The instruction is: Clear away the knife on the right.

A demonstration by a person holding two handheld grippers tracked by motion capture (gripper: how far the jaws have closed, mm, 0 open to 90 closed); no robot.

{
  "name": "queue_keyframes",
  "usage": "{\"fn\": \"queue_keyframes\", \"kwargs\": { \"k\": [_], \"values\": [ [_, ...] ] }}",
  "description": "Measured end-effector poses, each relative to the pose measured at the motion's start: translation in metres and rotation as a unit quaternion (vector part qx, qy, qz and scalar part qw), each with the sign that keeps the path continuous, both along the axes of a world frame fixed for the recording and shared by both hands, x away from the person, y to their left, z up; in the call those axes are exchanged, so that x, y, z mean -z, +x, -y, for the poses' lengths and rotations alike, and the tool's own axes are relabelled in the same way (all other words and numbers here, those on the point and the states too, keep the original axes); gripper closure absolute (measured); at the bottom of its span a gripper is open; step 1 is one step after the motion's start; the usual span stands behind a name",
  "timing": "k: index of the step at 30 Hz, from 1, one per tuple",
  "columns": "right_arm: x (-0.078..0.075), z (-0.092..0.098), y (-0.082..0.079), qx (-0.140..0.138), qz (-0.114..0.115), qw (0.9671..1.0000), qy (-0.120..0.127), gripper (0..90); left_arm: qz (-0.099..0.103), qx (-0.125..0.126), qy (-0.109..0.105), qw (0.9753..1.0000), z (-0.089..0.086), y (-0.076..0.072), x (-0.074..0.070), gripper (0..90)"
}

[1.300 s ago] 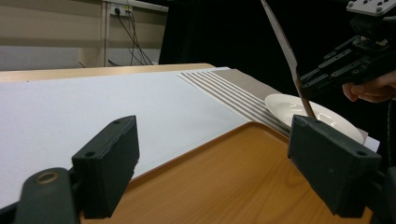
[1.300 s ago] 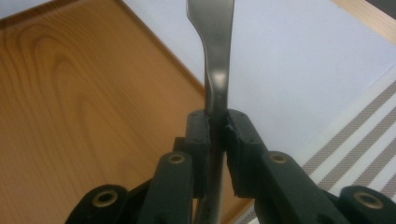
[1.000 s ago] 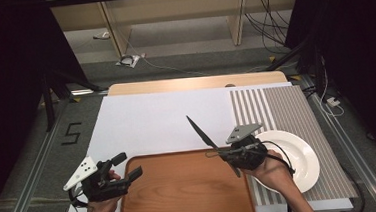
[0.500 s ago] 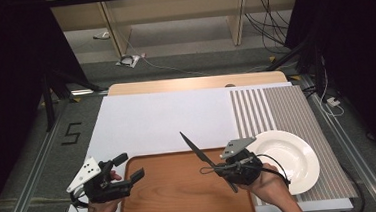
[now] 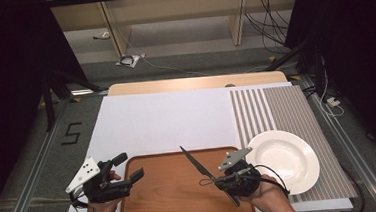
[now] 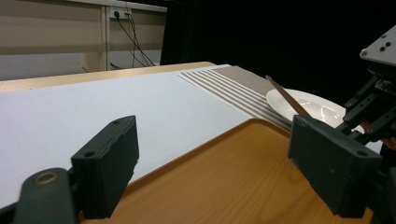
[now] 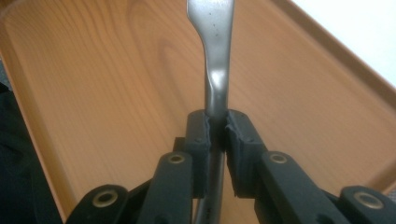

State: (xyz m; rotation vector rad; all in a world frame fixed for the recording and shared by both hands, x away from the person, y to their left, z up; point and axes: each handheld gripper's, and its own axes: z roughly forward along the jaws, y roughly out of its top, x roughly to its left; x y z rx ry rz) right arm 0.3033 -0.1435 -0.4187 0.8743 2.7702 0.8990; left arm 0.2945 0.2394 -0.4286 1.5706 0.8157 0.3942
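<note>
A metal table knife (image 5: pixel 195 162) points up and to the far left above the wooden tray (image 5: pixel 172 202). My right gripper (image 5: pixel 216 180) is shut on its handle, over the tray's right part. In the right gripper view the jaws (image 7: pixel 217 133) pinch the knife (image 7: pixel 215 51) with the tray (image 7: pixel 93 70) below. My left gripper (image 5: pixel 128 167) stands open at the tray's left rim with nothing between its fingers. From the left gripper view (image 6: pixel 219 163) I see the tray (image 6: pixel 224 196), the knife blade (image 6: pixel 285 98) and the white plate (image 6: pixel 322 105).
A white plate (image 5: pixel 282 157) lies on the striped grey mat (image 5: pixel 276 110), just right of the tray. A white sheet (image 5: pixel 167 120) covers the table beyond the tray. Cables and shelf legs are on the floor behind the table.
My right gripper has carried the knife left and toward me, from the plate's edge to above the tray. The left gripper has stayed put.
</note>
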Motion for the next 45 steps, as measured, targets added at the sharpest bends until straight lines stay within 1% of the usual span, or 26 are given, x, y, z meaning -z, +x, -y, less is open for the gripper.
{"fn": "queue_keyframes", "kwargs": {
  "k": [3,9,11,14,15,16,19,23,27,30,35,39,41,45],
  "values": [
    [0.003,0.0,-0.002,0.0,-0.015,0.9999,0.0,80.6,0.0,0.0,-0.001,1.0,0.0,0.0,0.0,16.3],
    [0.009,-0.002,-0.009,-0.003,-0.031,0.9994,-0.013,80.6,0.004,0.0,0.002,1.0,0.0,-0.001,-0.001,16.3],
    [0.011,-0.002,-0.011,-0.003,-0.037,0.9991,-0.021,80.6,0.004,0.0,0.002,1.0,0.0,-0.001,-0.001,16.3],
    [0.012,-0.001,-0.011,-0.005,-0.042,0.9988,-0.022,80.6,0.005,-0.001,0.002,1.0,0.0,-0.001,-0.001,16.3],
    [0.012,-0.002,-0.012,0.0,-0.046,0.9986,-0.026,80.6,0.006,-0.001,0.002,1.0,0.0,-0.001,-0.001,16.2],
    [0.013,-0.002,-0.012,-0.002,-0.047,0.9984,-0.03,80.6,0.006,-0.001,0.003,1.0,0.0,-0.001,-0.001,16.3],
    [0.015,-0.002,-0.013,-0.008,-0.057,0.9977,-0.035,80.6,0.008,-0.001,0.001,1.0,0.0,-0.002,-0.001,16.3],
    [0.016,-0.005,-0.015,-0.012,-0.062,0.9965,-0.054,80.6,0.008,-0.001,0.002,1.0,0.0,-0.001,-0.001,16.2],
    [0.019,-0.009,-0.016,-0.017,-0.073,0.9947,-0.071,80.6,0.009,0.001,0.004,1.0,0.001,-0.002,-0.001,16.2],
    [0.023,-0.01,-0.016,-0.015,-0.077,0.9931,-0.087,80.6,0.009,0.001,0.004,1.0,0.001,-0.002,-0.001,16.2],
    [0.028,-0.011,-0.015,-0.012,-0.086,0.9908,-0.104,80.5,0.009,0.001,0.004,1.0,0.001,-0.002,-0.001,16.2],
    [0.031,-0.012,-0.015,-0.014,-0.087,0.9897,-0.113,80.4,0.008,0.001,0.005,1.0,0.001,-0.002,-0.001,16.3],
    [0.033,-0.014,-0.016,-0.014,-0.085,0.9883,-0.126,80.4,0.008,0.001,0.004,1.0,0.001,-0.002,-0.001,16.2],
    [0.036,-0.016,-0.017,-0.019,-0.086,0.9869,-0.135,80.2,0.007,0.001,0.004,1.0,0.0,-0.002,-0.001,16.3]
  ]
}}
